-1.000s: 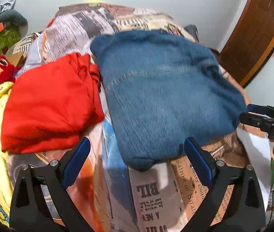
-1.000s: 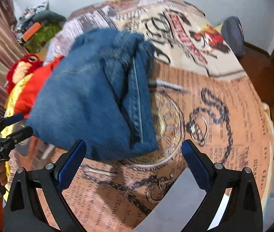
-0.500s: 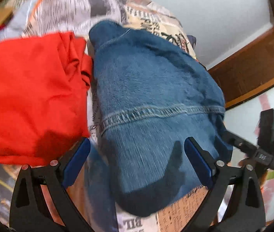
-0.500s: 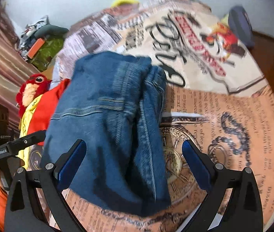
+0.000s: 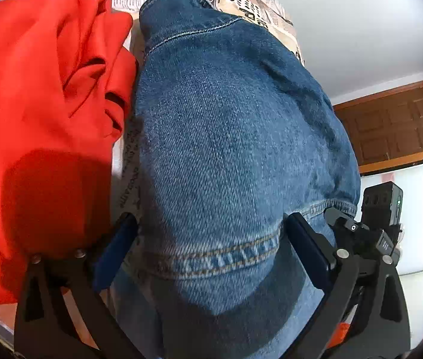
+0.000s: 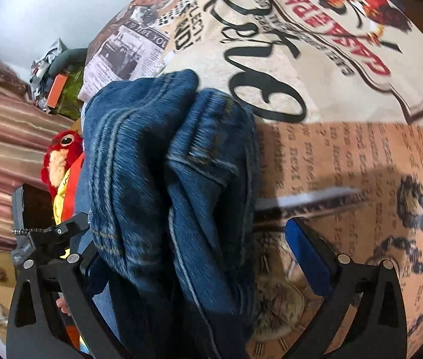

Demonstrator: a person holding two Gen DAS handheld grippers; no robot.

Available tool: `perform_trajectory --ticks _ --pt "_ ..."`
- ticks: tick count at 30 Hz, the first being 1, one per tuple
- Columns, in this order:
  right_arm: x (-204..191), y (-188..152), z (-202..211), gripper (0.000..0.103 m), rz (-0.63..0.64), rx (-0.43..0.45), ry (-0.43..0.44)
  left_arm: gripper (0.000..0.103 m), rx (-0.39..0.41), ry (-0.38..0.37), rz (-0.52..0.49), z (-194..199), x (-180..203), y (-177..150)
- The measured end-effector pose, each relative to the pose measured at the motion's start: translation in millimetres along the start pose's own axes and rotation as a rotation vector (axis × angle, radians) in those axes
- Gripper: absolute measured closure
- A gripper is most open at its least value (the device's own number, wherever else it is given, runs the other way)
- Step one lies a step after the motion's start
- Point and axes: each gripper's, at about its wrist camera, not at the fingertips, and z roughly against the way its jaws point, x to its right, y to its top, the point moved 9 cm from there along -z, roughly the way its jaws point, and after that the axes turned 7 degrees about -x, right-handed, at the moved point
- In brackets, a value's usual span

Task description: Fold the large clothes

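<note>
Jeans [image 5: 235,137], blue denim, already folded into a thick compact bundle on the printed bedspread [image 5: 241,3].

Left wrist view: left gripper [image 5: 208,242] low at the bundle's near edge, jaws spread wide, the near end of the denim with its stitched seam lying between the two blue pads. No squeeze on the cloth visible. Red garment [image 5: 41,104] folded just beside the jeans on the left, touching or nearly so. Other gripper's body visible at the far right edge of the bundle.

Right wrist view: right gripper [image 6: 205,248] also open, jaws wide; the layered side of the jeans [image 6: 163,179] fills the left half of the gap, left pad partly hidden behind cloth, right pad over bare bedspread [image 6: 346,149]. Several stacked folds show. Red plush toy [image 6: 62,155] and a yellow item beyond.

Judgement: folding of this piece looks essentially done. Remaining, probably: tidying, pressing flat, or shifting the bundle next to the red one; other clothes may remain.
</note>
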Motion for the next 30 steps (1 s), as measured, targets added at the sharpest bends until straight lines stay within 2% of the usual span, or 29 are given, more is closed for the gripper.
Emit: perform_trajectory --ticks 3,4,5,6,8,9,11,16,20,23,26,30 --pt "-9.2 0.5 -2.7 0.006 0.01 -0.005 0.02 0.003 -0.012 -0.019 0.017 -1.2 3.9 1.5" --pt "-12.8 -0.9 -2.2 0.015 -0.001 -0.013 0.052 0.003 -0.012 -0.031 0.018 -1.1 5.5 3.1" --pt "-13.4 -0.2 -2.0 0.029 -0.014 -0.019 0.081 0.004 -0.013 -0.055 0.013 -0.4 12.1 3.6" --pt "-14.9 -0.5 -1.2 0.034 -0.024 -0.019 0.097 0.006 -0.006 -0.046 0.008 0.7 15.0 5.9" --pt "-19.2 -4.6 3.5 0.047 -0.013 -0.006 0.076 0.019 0.006 0.014 -0.027 5.9 22.7 4.6" --pt "-20.6 -6.4 5.9 0.05 -0.007 -0.001 0.068 0.023 0.012 0.029 -0.039 7.9 25.7 3.0" --pt "-27.1 -11.8 14.6 0.06 0.008 0.012 0.051 0.036 0.032 0.057 -0.072 16.7 37.0 -1.7" --pt "-53.2 -20.6 43.0 0.067 0.066 0.056 0.027 0.052 0.079 0.048 -0.141 49.9 66.0 -11.1" --pt "-84.1 -19.9 66.4 0.068 0.118 0.115 -0.015 0.054 0.149 0.038 -0.209 92.3 93.6 -18.7" --pt "-113.3 -21.0 85.3 0.068 0.161 0.161 -0.014 0.055 0.215 0.021 -0.25 136.0 105.9 -23.7" --pt "-143.5 -22.1 96.1 0.068 0.2 0.201 -0.004 0.056 0.28 0.003 -0.268 182.1 107.0 -26.6" --pt "-181.5 -20.7 91.7 0.068 0.252 0.233 0.016 0.057 0.342 0.006 -0.271 222.7 95.6 -29.4"
